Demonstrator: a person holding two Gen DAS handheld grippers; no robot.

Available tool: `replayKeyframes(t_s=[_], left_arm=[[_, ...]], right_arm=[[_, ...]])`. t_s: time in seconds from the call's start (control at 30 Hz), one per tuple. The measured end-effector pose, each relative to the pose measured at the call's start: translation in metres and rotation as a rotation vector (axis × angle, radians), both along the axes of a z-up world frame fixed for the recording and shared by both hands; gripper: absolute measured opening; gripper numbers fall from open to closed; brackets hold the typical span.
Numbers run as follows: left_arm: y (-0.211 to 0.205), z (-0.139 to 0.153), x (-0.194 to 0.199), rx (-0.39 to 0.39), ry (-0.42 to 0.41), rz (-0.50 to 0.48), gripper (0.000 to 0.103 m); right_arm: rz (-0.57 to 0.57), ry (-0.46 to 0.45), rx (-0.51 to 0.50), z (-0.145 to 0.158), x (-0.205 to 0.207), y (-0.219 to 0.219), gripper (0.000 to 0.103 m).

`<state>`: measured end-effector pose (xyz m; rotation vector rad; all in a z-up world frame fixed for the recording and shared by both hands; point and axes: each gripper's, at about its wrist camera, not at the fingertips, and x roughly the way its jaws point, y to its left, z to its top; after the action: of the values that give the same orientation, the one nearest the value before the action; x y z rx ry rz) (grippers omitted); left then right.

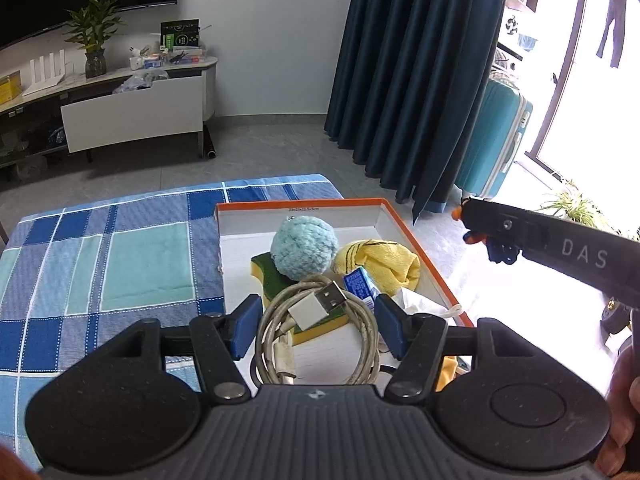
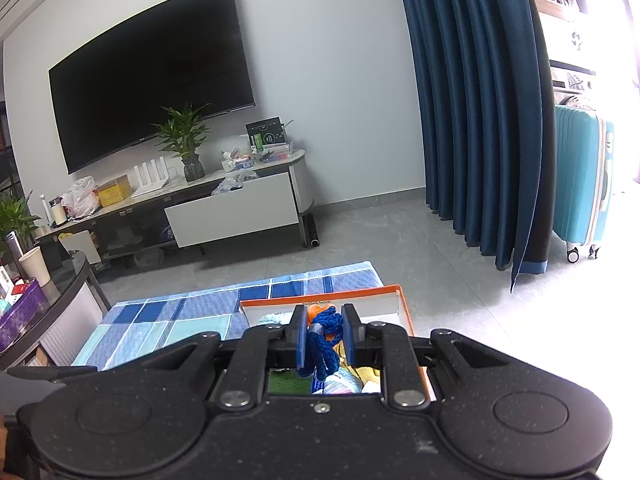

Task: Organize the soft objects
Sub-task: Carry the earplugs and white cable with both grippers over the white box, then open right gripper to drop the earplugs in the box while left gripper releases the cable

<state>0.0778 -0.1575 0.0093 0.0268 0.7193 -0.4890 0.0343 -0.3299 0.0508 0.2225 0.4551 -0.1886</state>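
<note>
An orange-rimmed white box (image 1: 424, 248) sits on the blue plaid cloth (image 1: 120, 264). In it lie a fluffy light-blue ball (image 1: 304, 247), a yellow cloth (image 1: 380, 260), a green-and-yellow sponge (image 1: 276, 276), a small blue packet (image 1: 362, 286) and white tissue (image 1: 420, 302). My left gripper (image 1: 316, 326) holds a coiled white USB cable (image 1: 316, 332) between its blue pads over the box's near end. My right gripper (image 2: 323, 334) is shut on a blue cord with an orange piece (image 2: 324, 336) above the box (image 2: 404, 308); it shows at the right of the left wrist view (image 1: 472, 224).
A TV stand (image 2: 224, 200) with an open white drawer, a plant and clutter stands against the far wall. Dark blue curtains (image 1: 412, 80) and a turquoise suitcase (image 1: 496, 140) are to the right. A glass side table (image 2: 44, 292) with bottles is at the left.
</note>
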Motion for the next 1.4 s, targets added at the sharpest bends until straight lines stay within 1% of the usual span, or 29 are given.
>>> replayKeyframes(t_s=[0.7, 0.93, 1.13, 1.23, 1.3, 1.37, 1.4], left_arm=[[-0.018, -0.010, 0.011, 0.012, 0.040, -0.029, 0.063], [-0.024, -0.015, 0.012, 0.006, 0.056, -0.048, 0.063], [-0.025, -0.018, 0.017, -0.003, 0.067, -0.053, 0.063], [-0.026, -0.020, 0.018, -0.006, 0.072, -0.055, 0.063], [-0.026, -0.021, 0.019, -0.009, 0.075, -0.058, 0.063], [-0.026, -0.022, 0.020, -0.010, 0.080, -0.056, 0.063], [-0.026, -0.023, 0.020, -0.010, 0.082, -0.055, 0.063]], right_arm=[[0.007, 0.031, 0.007, -0.009, 0.015, -0.010, 0.023], [0.017, 0.050, 0.013, -0.012, 0.033, -0.018, 0.024], [0.036, 0.089, 0.000, -0.020, 0.063, -0.027, 0.024], [0.038, 0.107, 0.004, -0.024, 0.078, -0.032, 0.026], [0.038, 0.108, -0.001, -0.027, 0.087, -0.035, 0.030], [0.047, 0.106, 0.011, -0.029, 0.095, -0.039, 0.031], [0.045, 0.104, 0.008, -0.029, 0.099, -0.041, 0.039]])
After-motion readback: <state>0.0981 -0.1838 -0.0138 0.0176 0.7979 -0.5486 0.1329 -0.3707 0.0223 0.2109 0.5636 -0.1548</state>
